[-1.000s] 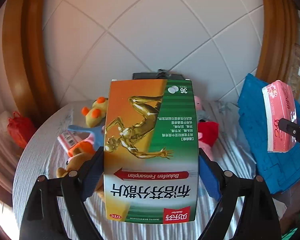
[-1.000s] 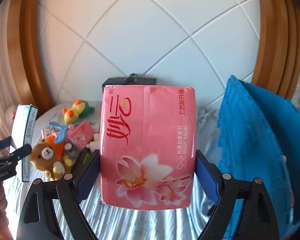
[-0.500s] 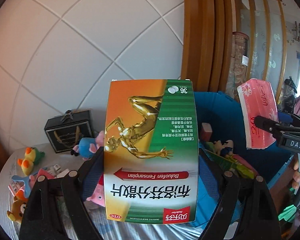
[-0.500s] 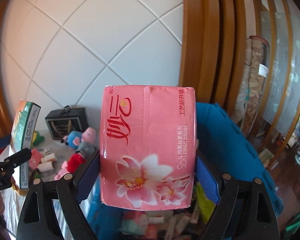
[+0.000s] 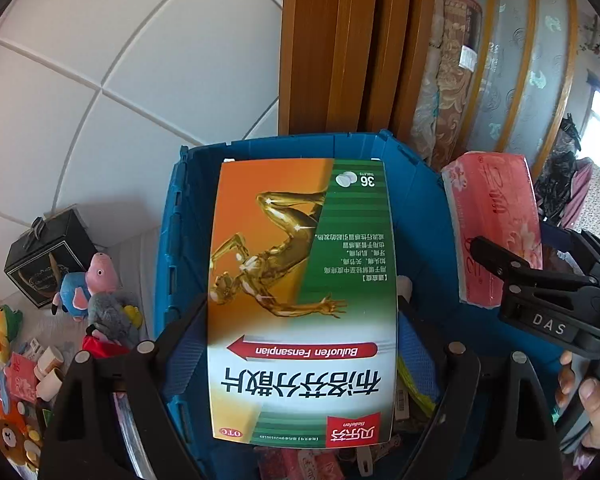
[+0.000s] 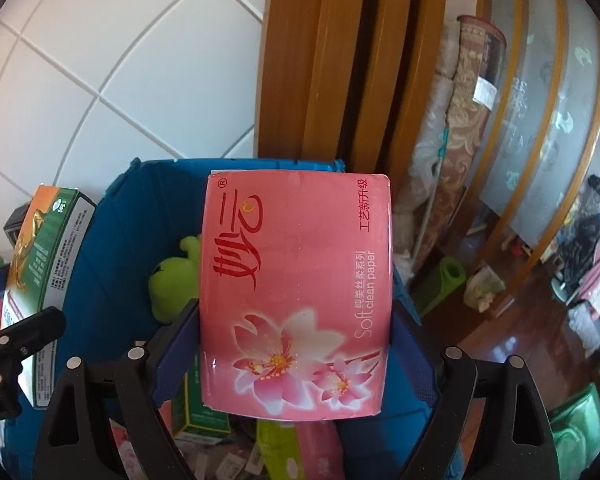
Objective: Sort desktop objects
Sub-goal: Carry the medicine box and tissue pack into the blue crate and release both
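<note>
You have both loads over the blue plastic crate (image 5: 172, 240), which is the biggest thing in front of you and stands at the end of the cloth-covered table (image 5: 148, 248), near the white tiled wall (image 5: 120, 80) and the wooden frame (image 5: 340, 40). Your left gripper (image 5: 302, 320) is clenched on the ibuprofen box (image 5: 300, 300), its blue pads pressing on the two long sides, and the box hangs above the open crate with its print upside down to the camera. Your right gripper (image 6: 294, 340) is clenched in the same way on the pink tissue pack (image 6: 296, 292), which is also above the crate, just beside the other load. So these two things are carried to the place but are not yet dropped; I judge that opening the jaws is the step in hand. Inside the crate you already have some things sorted: a green plush toy (image 6: 172, 280) against the inner wall, a green carton (image 6: 200, 416) and several small packets on the bottom, too blurred to name. On the table much is left. Next to the black gift box (image 5: 48, 264) lie the pig plush toy (image 5: 88, 284), a grey plush (image 5: 108, 316), a duck plush (image 5: 0, 332), the bear plush (image 5: 12, 440), a small pink tissue packet (image 5: 20, 376) and little white tubes (image 5: 50, 368). From this I judge that you are somewhere in the middle of the sorting, not near the end.
</note>
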